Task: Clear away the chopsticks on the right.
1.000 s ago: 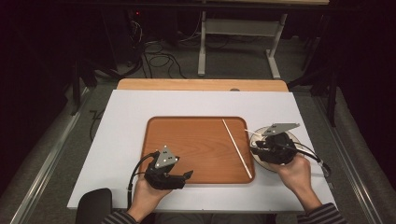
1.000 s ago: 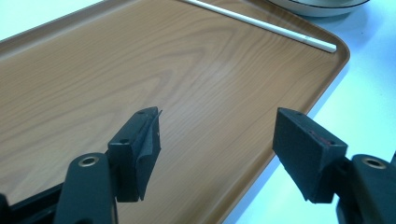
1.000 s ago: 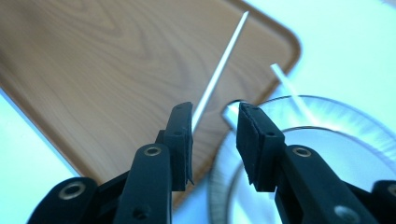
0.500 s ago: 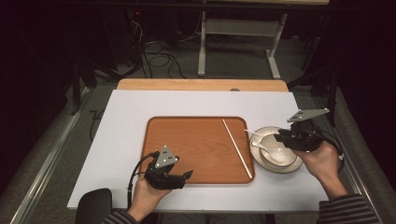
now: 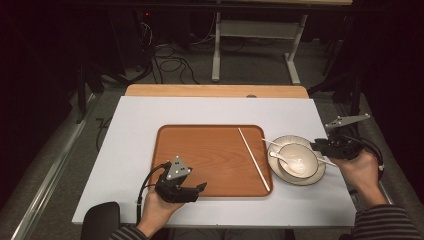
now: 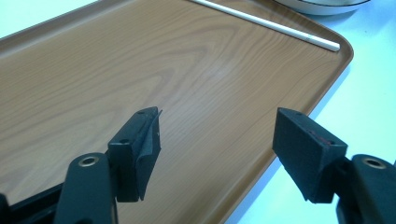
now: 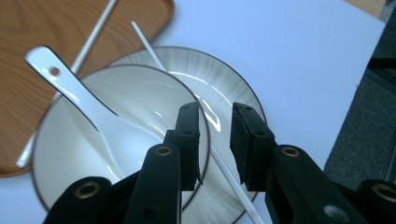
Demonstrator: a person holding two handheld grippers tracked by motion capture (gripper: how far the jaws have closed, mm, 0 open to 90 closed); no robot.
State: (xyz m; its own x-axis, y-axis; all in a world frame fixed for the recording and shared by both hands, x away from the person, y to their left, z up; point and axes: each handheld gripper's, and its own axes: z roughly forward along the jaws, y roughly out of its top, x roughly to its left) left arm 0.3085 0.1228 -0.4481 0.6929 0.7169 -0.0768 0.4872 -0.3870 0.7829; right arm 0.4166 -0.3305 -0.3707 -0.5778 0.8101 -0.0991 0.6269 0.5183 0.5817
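Your right hand-held gripper (image 5: 324,148) has just pulled back from above the bowl (image 5: 298,160) to the plate's (image 5: 317,175) outer edge, and its jaws have been closing as it went. In the right gripper view they now stand narrowly apart with the thin white chopstick (image 7: 232,182) running between them, lying across the plate rim; whether the pads already press on it is hard to tell, so treat it as not yet gripped. That is probably the point of the move: you have lined up on the 1 chopstick lying on the plate, having come off the bowl and its white spoon (image 5: 286,160), which sit just ahead of these jaws.

The other chopstick (image 5: 254,158) lies on the wooden tray (image 5: 200,150), beyond the bowl from this gripper, along the tray's right side.

Your left hand-held gripper (image 5: 196,189) has not shifted. It hovers at the tray's near edge, jaws spread wide with nothing between them, only bare wood ahead.

If the aim is to lift the chopstick on the plate, it is thin and round on glazed ware, so it may roll as the pads meet it.
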